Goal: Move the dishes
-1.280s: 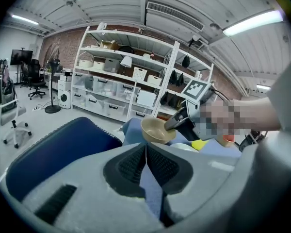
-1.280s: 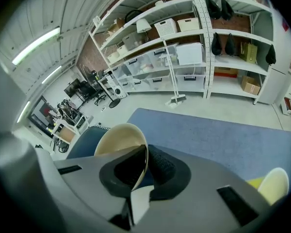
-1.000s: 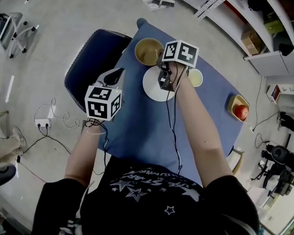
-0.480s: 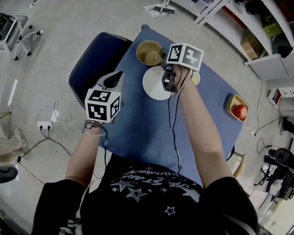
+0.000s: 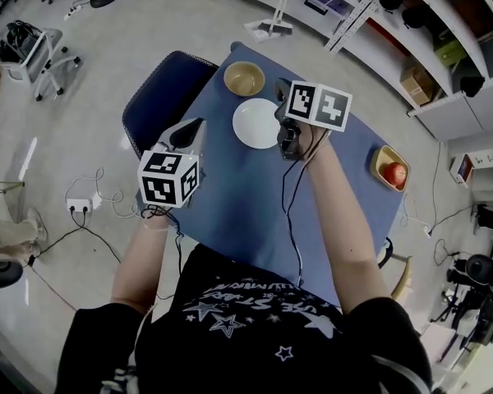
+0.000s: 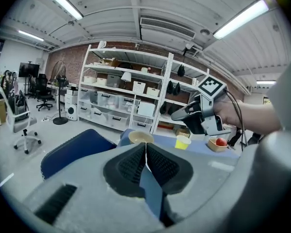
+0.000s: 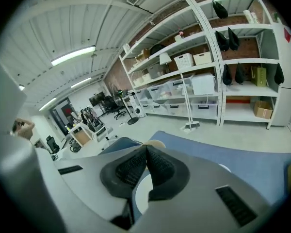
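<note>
The white plate (image 5: 255, 123) lies flat on the blue table (image 5: 255, 212), just beside the tan bowl (image 5: 244, 78). A yellow cup (image 6: 183, 141) stands near them. The plate and bowl look stiff, smooth and breakable, I think, and rather light. The plate offers only its thin rim to pinch, the bowl its wall. The left gripper (image 6: 145, 154) has its jaws together and empty. The right gripper (image 7: 146, 154) has just closed its jaws, with nothing between them.
</note>
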A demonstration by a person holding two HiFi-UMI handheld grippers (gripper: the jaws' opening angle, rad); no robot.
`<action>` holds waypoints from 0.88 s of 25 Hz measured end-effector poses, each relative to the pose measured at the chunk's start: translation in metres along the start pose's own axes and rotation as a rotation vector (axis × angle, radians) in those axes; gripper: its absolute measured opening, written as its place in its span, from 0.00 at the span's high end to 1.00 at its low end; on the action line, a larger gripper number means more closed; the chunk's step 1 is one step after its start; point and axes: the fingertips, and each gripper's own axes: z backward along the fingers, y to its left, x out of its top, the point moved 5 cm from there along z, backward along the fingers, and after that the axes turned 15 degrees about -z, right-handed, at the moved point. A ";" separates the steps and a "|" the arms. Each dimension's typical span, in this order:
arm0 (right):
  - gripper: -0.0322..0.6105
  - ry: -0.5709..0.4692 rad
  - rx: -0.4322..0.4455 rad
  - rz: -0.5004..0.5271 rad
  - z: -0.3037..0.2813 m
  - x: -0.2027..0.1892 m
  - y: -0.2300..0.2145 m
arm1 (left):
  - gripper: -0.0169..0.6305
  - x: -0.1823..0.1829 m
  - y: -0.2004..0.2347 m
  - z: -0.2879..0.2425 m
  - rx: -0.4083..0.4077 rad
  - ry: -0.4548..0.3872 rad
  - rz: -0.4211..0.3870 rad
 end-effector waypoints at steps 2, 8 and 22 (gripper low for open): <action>0.95 -0.021 0.050 0.025 0.021 -0.007 0.005 | 0.94 0.001 -0.013 0.014 0.015 -0.010 0.002; 0.95 -0.103 0.132 0.201 0.092 -0.033 0.016 | 0.94 0.003 -0.057 0.052 0.055 -0.047 0.003; 0.95 -0.185 0.224 0.317 0.240 -0.111 -0.014 | 0.94 -0.023 -0.183 0.146 0.113 -0.094 0.000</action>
